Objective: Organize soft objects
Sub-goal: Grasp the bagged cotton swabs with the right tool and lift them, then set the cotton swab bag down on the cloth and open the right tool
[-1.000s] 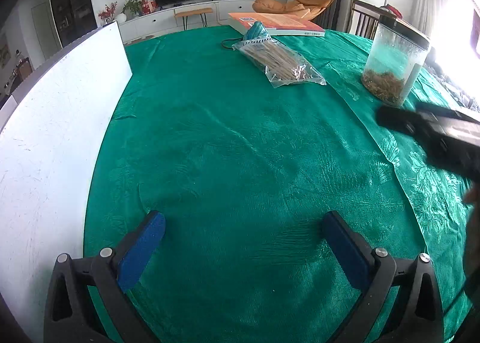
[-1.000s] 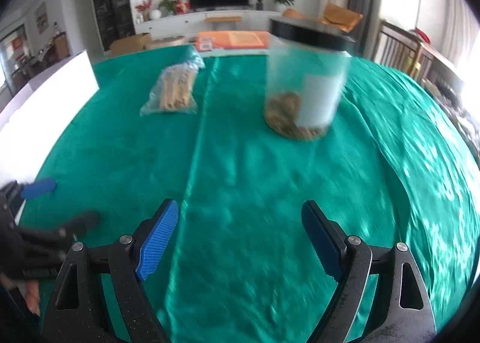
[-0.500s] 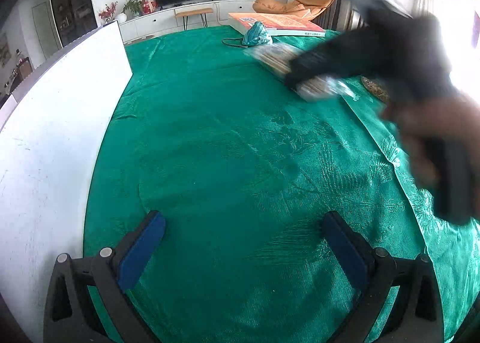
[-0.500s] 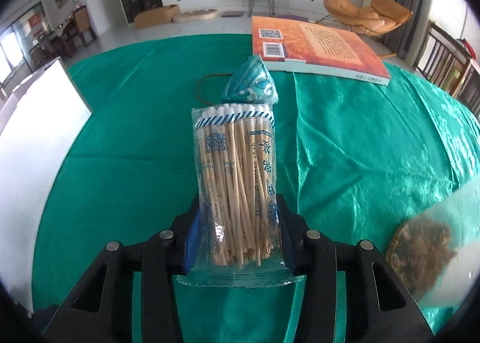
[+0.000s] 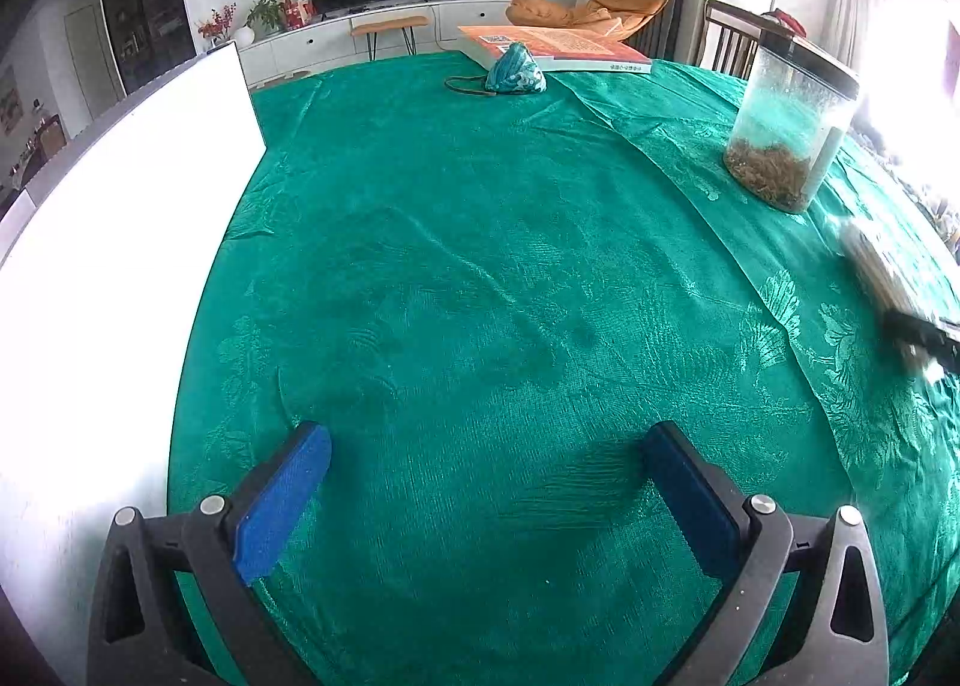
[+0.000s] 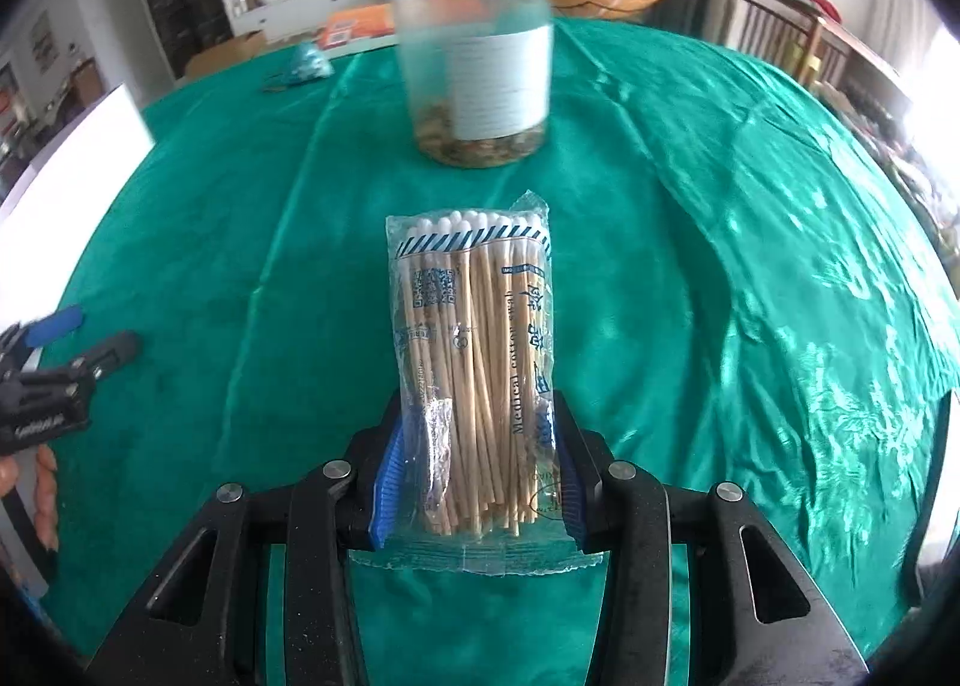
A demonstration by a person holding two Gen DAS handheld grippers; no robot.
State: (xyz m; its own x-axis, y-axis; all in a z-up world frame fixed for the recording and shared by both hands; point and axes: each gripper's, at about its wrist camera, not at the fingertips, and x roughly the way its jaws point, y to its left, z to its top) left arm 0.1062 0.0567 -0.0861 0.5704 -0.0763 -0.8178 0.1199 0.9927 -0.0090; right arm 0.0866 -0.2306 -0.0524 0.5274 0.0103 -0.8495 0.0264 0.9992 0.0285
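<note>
A: Green damask cloth (image 5: 480,278) is seen spread over the table; what is gripped?

B: A clear bag of cotton swabs (image 6: 474,362) is clamped at its lower end between the blue pads of the right gripper (image 6: 477,482); it is held before a lidded jar (image 6: 474,62).

A: And the left gripper (image 5: 486,500)?

B: Its fingers are spread wide over bare cloth; nothing is held or touched.
</note>
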